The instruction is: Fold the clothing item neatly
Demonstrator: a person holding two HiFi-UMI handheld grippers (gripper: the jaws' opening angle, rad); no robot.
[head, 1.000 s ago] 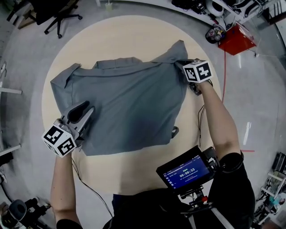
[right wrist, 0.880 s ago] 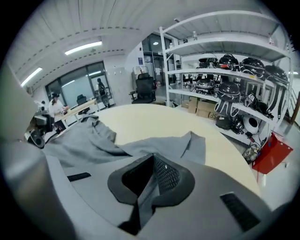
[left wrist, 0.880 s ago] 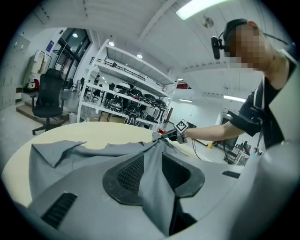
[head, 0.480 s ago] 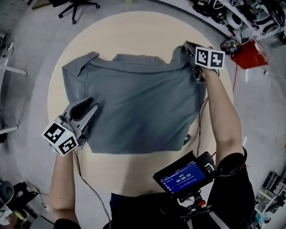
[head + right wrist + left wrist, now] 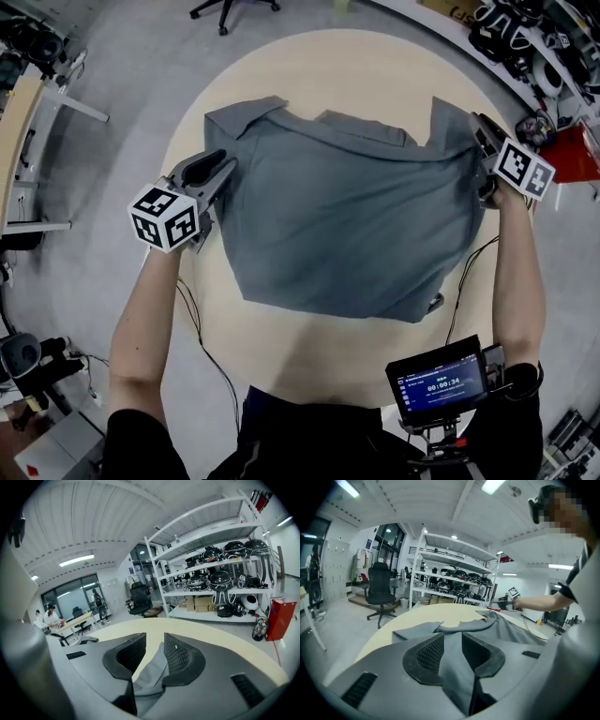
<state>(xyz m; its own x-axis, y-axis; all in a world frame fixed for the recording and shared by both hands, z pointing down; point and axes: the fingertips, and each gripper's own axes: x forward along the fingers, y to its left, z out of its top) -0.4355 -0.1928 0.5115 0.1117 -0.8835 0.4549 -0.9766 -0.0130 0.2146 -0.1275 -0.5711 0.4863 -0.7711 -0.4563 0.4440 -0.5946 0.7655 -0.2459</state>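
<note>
On round table: grey shirt, spread flat, collar on the far side. Soft, light and limp, so it will likely sag and wrinkle. Best pinched at shoulders or hem corners.
Left gripper: jaws partly apart at left sleeve, cloth in the gap, unclamped.
Right gripper: jaws just opening at right sleeve, cloth loose between them.
Screen and cable near the hem; neither seems to obstruct folding.

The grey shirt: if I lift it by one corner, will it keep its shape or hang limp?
Probably floppy: the grey shirt lies flat with soft folds at its collar. It looks thin, so likely light, and may slide on the smooth table.
</note>
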